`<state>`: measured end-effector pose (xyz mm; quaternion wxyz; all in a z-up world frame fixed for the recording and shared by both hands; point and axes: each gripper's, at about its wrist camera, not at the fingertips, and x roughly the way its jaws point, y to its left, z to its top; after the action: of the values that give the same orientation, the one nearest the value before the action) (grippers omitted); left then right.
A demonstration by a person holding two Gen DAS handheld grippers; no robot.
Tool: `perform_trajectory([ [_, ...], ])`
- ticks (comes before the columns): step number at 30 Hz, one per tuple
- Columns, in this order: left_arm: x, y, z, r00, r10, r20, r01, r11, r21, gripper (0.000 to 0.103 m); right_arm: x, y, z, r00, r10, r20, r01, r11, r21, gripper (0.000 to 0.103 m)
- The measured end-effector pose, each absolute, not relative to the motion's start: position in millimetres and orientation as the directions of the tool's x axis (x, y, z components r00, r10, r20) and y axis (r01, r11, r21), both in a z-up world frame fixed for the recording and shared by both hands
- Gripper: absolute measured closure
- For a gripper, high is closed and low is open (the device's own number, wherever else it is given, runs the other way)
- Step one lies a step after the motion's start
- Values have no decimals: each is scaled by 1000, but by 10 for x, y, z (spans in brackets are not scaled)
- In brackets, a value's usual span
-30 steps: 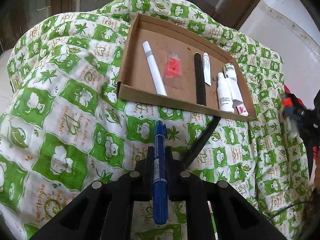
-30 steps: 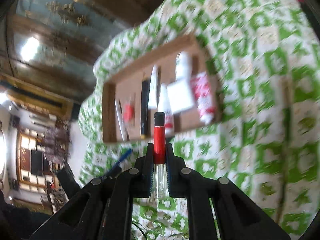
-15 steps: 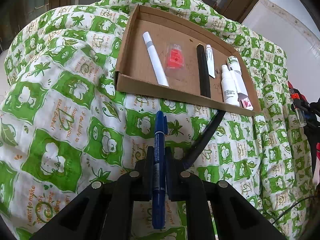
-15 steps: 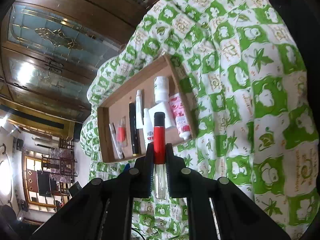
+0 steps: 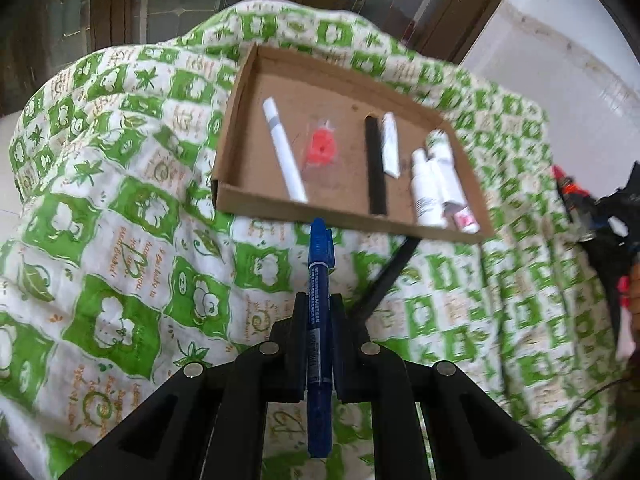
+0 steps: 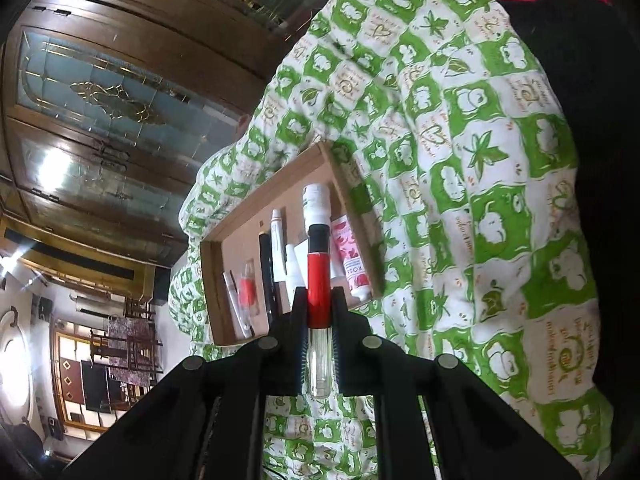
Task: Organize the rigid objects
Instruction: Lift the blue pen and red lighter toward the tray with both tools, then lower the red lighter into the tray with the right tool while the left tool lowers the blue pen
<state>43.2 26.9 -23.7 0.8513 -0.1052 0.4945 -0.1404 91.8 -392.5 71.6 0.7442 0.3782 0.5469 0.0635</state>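
Now my right gripper (image 6: 319,312), clamped on the red-banded glass vial (image 6: 319,280), has swung nearer the cardboard tray (image 6: 216,280), my left gripper (image 5: 319,312) pinching the blue marker (image 5: 319,300).

Under my grippers lay a green-and-white patterned blanket (image 5: 132,216). A shallow cardboard tray (image 5: 256,200) rested directly on it; a black cable (image 5: 384,280) lay alongside.

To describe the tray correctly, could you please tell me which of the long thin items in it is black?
The black stick in the middle of the cardboard tray, lying beside the small white tube; the other long items are white.
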Motion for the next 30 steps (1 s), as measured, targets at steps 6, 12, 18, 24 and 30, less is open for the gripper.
perform_trajectory([
  [6, 403, 412, -43, 519, -359, -775, 124, 929, -347, 95, 919, -3869, 691, 379, 518, -767, 311, 709, 633, 93],
  [12, 443, 618, 255, 588, -312, -746, 100, 944, -315, 95, 926, -3737, 660, 351, 528, -773, 287, 726, 625, 93],
  [18, 564, 691, 325, 605, -297, -738, 85, 947, -311, 95, 910, -3528, 574, 302, 541, -785, 257, 747, 614, 93],
  [24, 769, 596, 415, 623, -281, -730, 99, 954, -283, 95, 899, -3395, 487, 261, 537, -802, 243, 767, 593, 93],
  [30, 949, 494, 382, 632, -243, -736, 99, 967, -234, 95, 909, -3309, 421, 231, 531, -815, 235, 782, 577, 93],
])
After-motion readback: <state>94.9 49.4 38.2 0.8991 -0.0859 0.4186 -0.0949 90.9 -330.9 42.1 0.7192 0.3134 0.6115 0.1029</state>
